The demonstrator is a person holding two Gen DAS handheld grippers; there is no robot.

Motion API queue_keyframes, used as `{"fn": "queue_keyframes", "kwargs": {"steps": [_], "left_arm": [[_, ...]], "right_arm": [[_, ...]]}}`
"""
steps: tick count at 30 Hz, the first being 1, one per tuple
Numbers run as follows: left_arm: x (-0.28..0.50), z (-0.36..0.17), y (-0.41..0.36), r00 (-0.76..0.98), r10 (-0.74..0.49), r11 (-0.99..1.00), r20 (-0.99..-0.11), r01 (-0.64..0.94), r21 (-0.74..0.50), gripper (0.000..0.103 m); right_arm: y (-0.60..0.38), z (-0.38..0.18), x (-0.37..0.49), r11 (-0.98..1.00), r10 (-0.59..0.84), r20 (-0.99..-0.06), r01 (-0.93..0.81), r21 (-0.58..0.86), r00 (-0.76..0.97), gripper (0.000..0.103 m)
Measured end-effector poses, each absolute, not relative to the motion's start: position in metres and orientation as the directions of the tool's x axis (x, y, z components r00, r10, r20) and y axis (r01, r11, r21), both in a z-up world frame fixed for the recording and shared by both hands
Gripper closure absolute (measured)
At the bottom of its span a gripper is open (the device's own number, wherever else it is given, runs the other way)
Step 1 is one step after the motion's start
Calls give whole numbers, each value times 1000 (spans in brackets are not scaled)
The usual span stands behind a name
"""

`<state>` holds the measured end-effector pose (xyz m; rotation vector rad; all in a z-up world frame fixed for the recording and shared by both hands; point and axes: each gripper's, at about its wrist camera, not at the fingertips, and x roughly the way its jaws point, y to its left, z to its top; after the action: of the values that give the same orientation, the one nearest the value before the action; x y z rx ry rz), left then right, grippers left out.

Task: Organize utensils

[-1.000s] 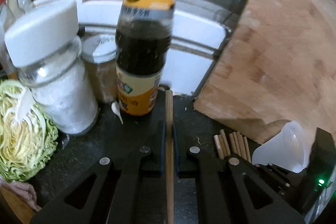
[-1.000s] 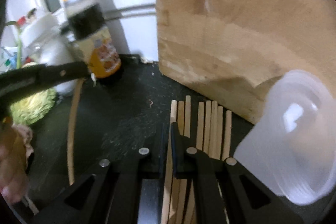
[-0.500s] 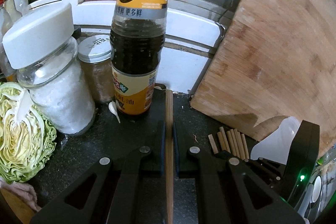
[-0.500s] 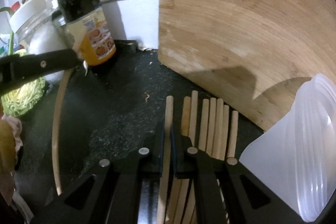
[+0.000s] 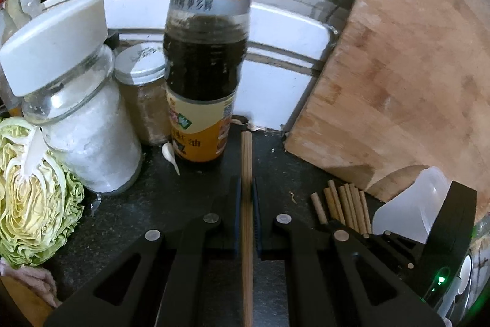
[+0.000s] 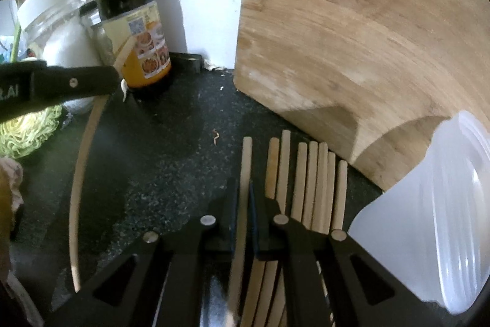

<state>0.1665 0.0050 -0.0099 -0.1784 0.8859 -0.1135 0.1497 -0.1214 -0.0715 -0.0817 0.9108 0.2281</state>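
**A:** What is the left gripper point(image 5: 246, 189) doing?

**B:** It is held low over the dark counter point(image 5: 159, 204), pointing toward the back wall. Its jaws are closed narrowly on a single wooden chopstick point(image 5: 246, 204). The stick runs straight along the gap between the fingers, and its far tip pokes out ahead, just beside the base of a tall sauce bottle point(image 5: 205, 81).

**A:** And the right one?

**B:** The right gripper point(image 6: 243, 198) is also low and level, off to the right of the left one. Its jaws are pinched on another chopstick point(image 6: 245, 167), the leftmost of the group. Just to the right of its fingers, a row of loose chopsticks point(image 6: 315, 180) lies side by side on the counter, their ends pointing away. Some of them pass under the right-hand finger.

**A:** What else is around the grippers?

**B:** Ahead and to the right of both, a big wooden cutting board point(image 6: 367, 36) leans upright. At the far right, beside the loose chopsticks, a cloudy plastic container point(image 6: 428, 219) lies on its side. To the left of the left gripper sits a cut cabbage point(image 5: 33, 198), with a glass jar of white grains point(image 5: 76, 112) behind it and a smaller jar point(image 5: 144, 100) tucked between that and the bottle. A garlic clove point(image 5: 170, 153) lies at the bottle's foot.

**A:** Can each gripper see the other?

**B:** Yes. From the right wrist view, the left one shows as a black arm at the left edge, its chopstick trailing back toward the camera.
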Motion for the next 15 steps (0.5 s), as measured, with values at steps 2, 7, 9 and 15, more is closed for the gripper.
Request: {"fn": "queue_keyframes", "kwargs": {"steps": [2, 7, 9, 15], "left_arm": [[163, -6, 2, 640, -175, 980, -748, 42, -194, 97], [149, 9, 4, 680, -288, 952, -674, 128, -278, 97], [136, 23, 6, 689, -440, 888, -576, 239, -393, 97], [73, 68, 3, 796, -547, 822, -262, 451, -347, 97]], "right_arm": [[-127, -55, 136, 966, 210, -752, -250, 61, 625, 97], [-154, -4, 98, 945, 322, -590, -288, 154, 740, 97], [-169, 17, 83, 934, 358, -512, -303, 191, 781, 97], [-222, 66, 39, 908, 381, -258, -308, 283, 888, 97]]}}
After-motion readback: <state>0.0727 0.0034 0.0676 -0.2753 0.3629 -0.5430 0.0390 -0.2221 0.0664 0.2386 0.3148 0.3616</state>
